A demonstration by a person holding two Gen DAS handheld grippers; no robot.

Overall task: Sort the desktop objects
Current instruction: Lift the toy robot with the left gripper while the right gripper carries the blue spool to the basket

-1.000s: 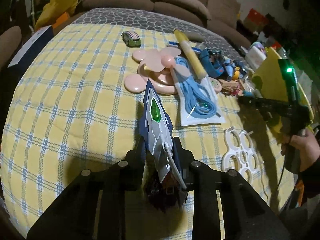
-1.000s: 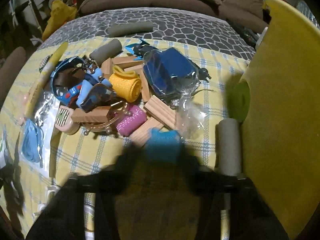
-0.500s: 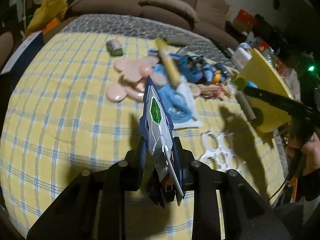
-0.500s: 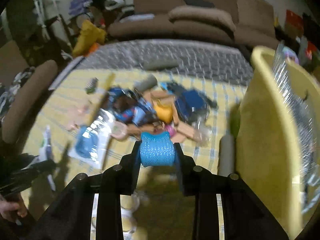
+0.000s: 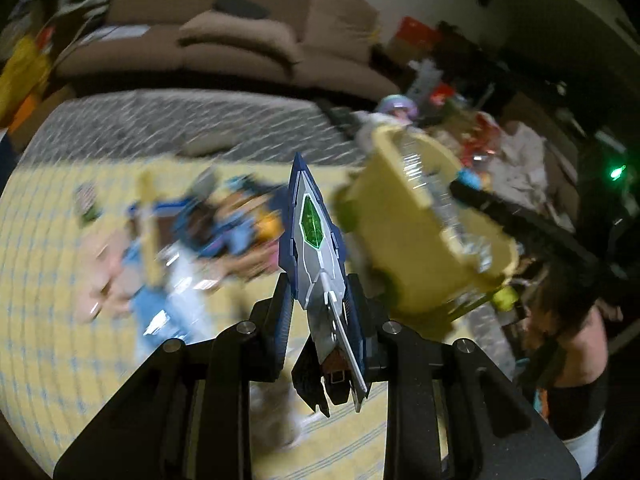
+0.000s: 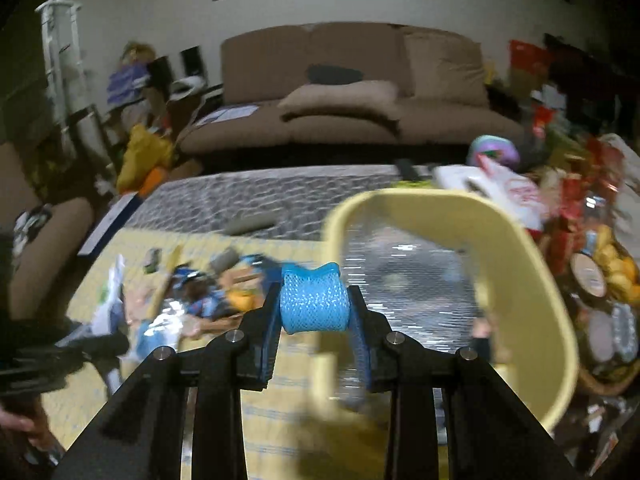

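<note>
Room: dim living room, brown sofa [image 6: 352,92] along the upper frame, yellow checked cloth [image 5: 60,320] over the counter.
Toy ship: one blue-and-silver toy ship [image 5: 316,256] at centre of the left view, nose up, pinched at its tail by the left tool [image 5: 320,320].
Ship handling: likely light, stiff plastic with thin fins that could snap; best held on the thick body.
Mesh roll: one blue mesh roll [image 6: 313,300] at centre of the right view, pinched by the right tool [image 6: 314,312].
Roll handling: looks soft and light; hold across its middle.
Bin: one yellow bin [image 6: 532,292], right of centre, close behind the roll.
Pile: blurred heap [image 6: 200,292], centre left; count unclear.
</note>
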